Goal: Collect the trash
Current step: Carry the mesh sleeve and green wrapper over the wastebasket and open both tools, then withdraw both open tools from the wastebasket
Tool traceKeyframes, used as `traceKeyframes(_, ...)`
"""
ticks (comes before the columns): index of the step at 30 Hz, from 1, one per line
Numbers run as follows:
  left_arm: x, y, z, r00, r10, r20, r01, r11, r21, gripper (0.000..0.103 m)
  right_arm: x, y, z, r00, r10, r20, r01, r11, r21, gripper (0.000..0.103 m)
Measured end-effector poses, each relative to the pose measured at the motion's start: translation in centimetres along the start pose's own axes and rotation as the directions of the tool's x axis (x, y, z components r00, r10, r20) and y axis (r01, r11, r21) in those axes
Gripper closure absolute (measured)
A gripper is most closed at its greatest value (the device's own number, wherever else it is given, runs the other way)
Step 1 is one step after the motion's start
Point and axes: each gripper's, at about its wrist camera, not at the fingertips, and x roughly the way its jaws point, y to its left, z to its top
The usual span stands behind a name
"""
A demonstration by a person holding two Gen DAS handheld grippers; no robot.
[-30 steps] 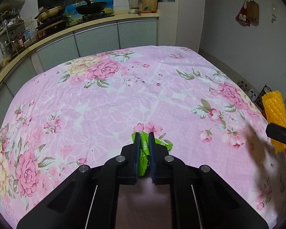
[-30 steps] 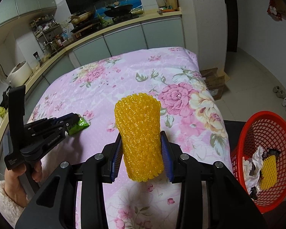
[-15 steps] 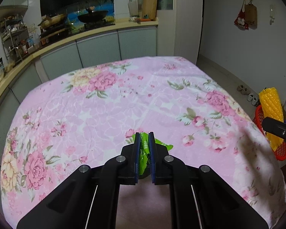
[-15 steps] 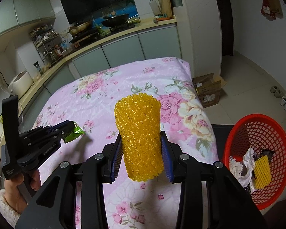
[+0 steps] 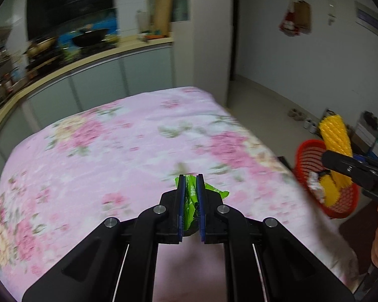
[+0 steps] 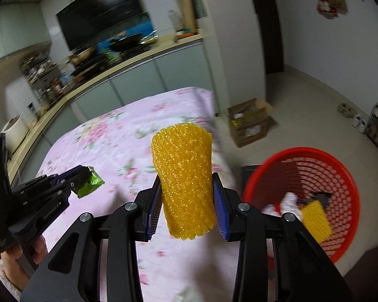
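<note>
Between right jaws, yellow foam sleeve upright

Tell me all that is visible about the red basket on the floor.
The red basket is round, of plastic lattice with a solid rim, open at the top. It stands on the floor beside the table with the floral cloth. Inside lie white crumpled paper, a dark scrap and a yellow foam net. No gripper touches it.
</note>
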Motion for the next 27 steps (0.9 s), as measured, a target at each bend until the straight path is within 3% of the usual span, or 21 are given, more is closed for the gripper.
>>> traceKeyframes(6, 2.3, -6.3, 1.2, 0.988, -0.149, -0.033, 0.150, 0.987, 0.050, 0.095, -1.5, -5.3, -0.2, 0.996, -0.093, 0.001, 0.092, 0.992, 0.090, 0.067)
traceKeyframes(12, 4.8, -12.6, 1.7, 0.953, -0.286, -0.097, 0.294, 0.952, 0.087, 0.095, -2.1, -11.2, -0.8, 0.983, -0.177, -0.047, 0.182, 0.963, 0.197, 0.067)
traceKeyframes(16, 6.6, -16.5, 1.7, 0.922, -0.357, -0.151, 0.374, 0.922, 0.103, 0.095, -1.6, -13.8, -1.1, 0.979, -0.182, -0.087, 0.199, 0.947, 0.254, 0.066)
traceKeyframes(18, 7.3, -17.8, 1.8, 0.912, -0.373, -0.172, 0.394, 0.912, 0.111, 0.095, -1.2, -14.6, -1.1, 0.981, -0.165, -0.106, 0.188, 0.943, 0.275, 0.064)
traceKeyframes(20, 8.1, -18.8, 2.0, 0.904, -0.384, -0.188, 0.408, 0.907, 0.110, 0.094, -0.8, -15.4, -1.1, 0.983, -0.137, -0.123, 0.169, 0.939, 0.300, 0.050)
traceKeyframes(23, 9.0, -19.4, 2.3, 0.894, -0.401, -0.200, 0.424, 0.901, 0.090, 0.084, -0.5, -16.2, -1.1, 0.989, -0.077, -0.125, 0.118, 0.922, 0.369, 0.039)
traceKeyframes(25, 9.5, -19.3, 2.6, 0.894, -0.402, -0.198, 0.422, 0.904, 0.071, 0.060, -0.5, -16.7, -1.2, 0.991, -0.049, -0.121, 0.094, 0.912, 0.400, 0.037)
traceKeyframes(27, 9.4, -19.0, 2.7, 0.899, -0.399, -0.182, 0.415, 0.908, 0.061, 0.048, -0.7, -16.9, -1.2, 0.993, -0.040, -0.113, 0.084, 0.907, 0.413, 0.034)
